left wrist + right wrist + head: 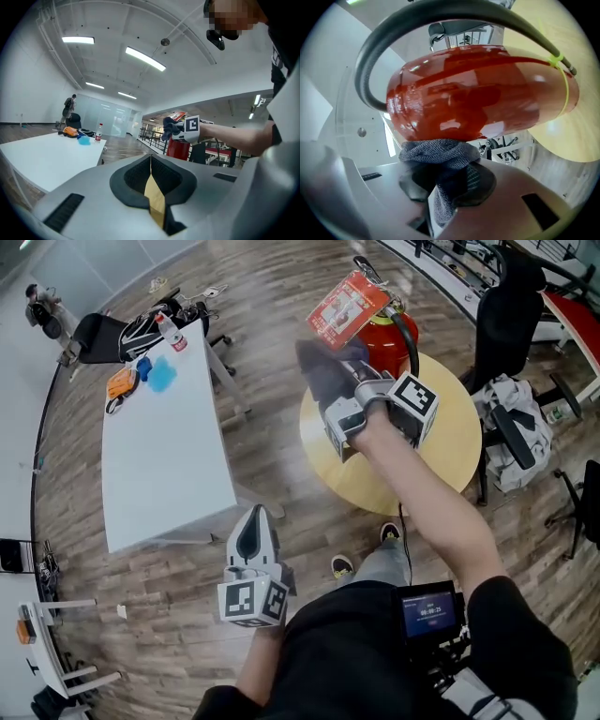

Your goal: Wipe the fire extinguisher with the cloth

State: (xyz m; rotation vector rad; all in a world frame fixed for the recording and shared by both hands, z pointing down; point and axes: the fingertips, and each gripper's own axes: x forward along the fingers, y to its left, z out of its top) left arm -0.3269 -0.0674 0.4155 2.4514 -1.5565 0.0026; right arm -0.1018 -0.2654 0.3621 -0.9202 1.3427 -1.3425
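The right gripper (445, 187) is clamped on a bunched dark grey cloth (440, 152), pressing it against the red fire extinguisher (478, 98), which stands on the round yellow table (459, 446). The cloth is soft and moulds to the curve; the glossy steel cylinder looks heavy, rigid and slippery, best steadied at its neck beside the black hose (370, 70). The left gripper (151, 187) hangs low, jaws together and empty
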